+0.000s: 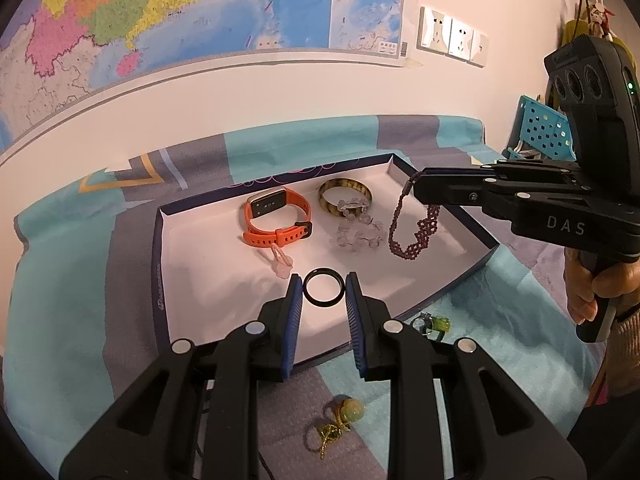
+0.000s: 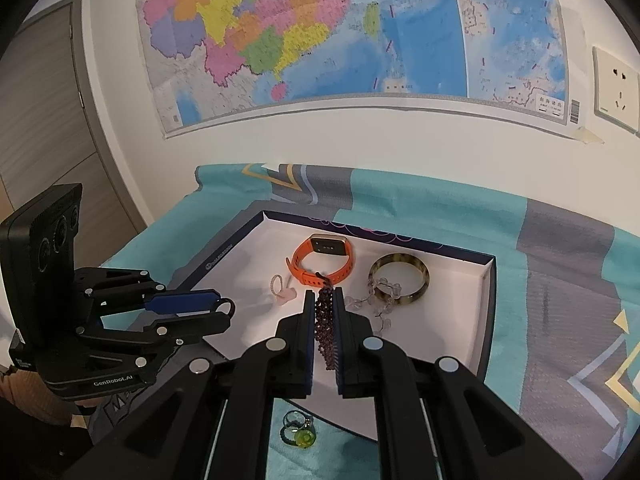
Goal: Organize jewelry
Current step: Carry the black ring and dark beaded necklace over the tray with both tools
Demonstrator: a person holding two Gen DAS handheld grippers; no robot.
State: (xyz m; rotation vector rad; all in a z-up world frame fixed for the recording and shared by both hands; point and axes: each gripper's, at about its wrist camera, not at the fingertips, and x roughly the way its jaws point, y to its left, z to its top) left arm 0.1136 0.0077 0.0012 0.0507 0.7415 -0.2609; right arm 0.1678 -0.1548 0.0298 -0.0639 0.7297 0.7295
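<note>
A white tray with a dark blue rim (image 1: pixel 192 248) (image 2: pixel 248 264) lies on a teal and grey cloth. In it lie an orange watch (image 1: pixel 276 216) (image 2: pixel 324 258), a mottled bangle (image 1: pixel 345 195) (image 2: pixel 400 280), a clear bead bracelet (image 1: pixel 358 230) (image 2: pixel 376 296) and a pink clip (image 1: pixel 280 262) (image 2: pixel 282 288). My left gripper (image 1: pixel 323 288) (image 2: pixel 224 306) is shut on a black ring (image 1: pixel 323 289) over the tray's near part. My right gripper (image 2: pixel 324 312) (image 1: pixel 416 190) is shut on a purple beaded bracelet (image 1: pixel 416 228) (image 2: pixel 325 320), which dangles above the tray.
On the cloth in front of the tray lie a green-stone ring (image 1: pixel 434 324) (image 2: pixel 300 434) and a gold ring with a pale bead (image 1: pixel 340 420). A wall with a map (image 2: pixel 340 40) and sockets (image 1: pixel 452 36) is behind. A blue perforated basket (image 1: pixel 544 128) stands far right.
</note>
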